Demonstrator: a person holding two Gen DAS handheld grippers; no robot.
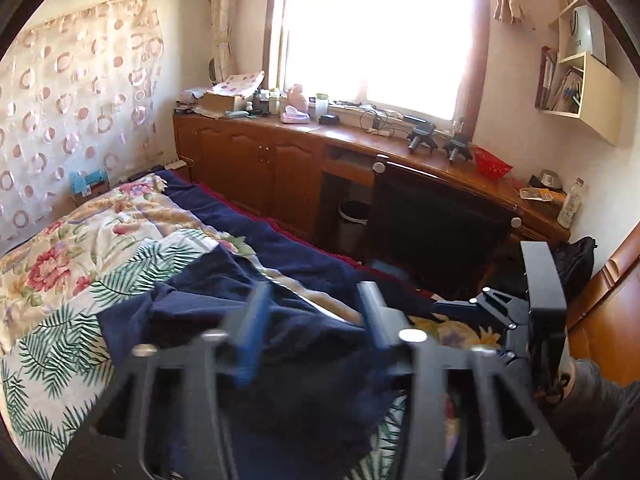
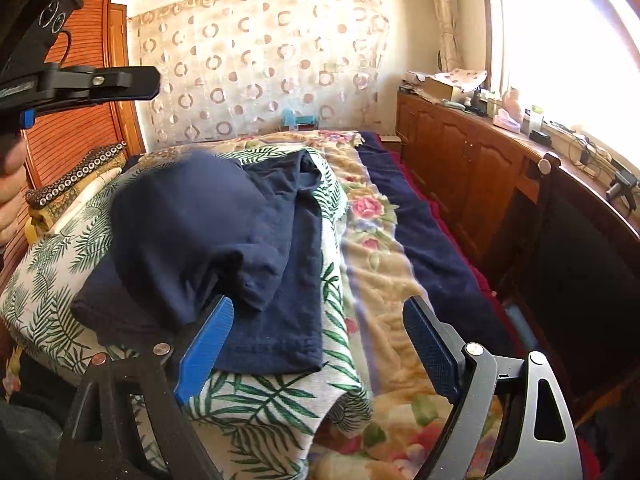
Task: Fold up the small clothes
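Observation:
A navy blue T-shirt lies on the leaf-print cloth on the bed, one side folded over the body, a sleeve on top. It also shows in the left wrist view. My right gripper is open, its blue pads spread wide just in front of the shirt's hem; the left pad touches the folded edge. My left gripper is open over the shirt, its fingers blurred and apart, nothing between them. The right gripper's body shows in the left wrist view.
The bed carries a floral blanket and a dark blue cover. A wooden cabinet run with clutter stands beside it under the window. A dark chair and a bin sit by the desk. A patterned pillow lies near the wardrobe.

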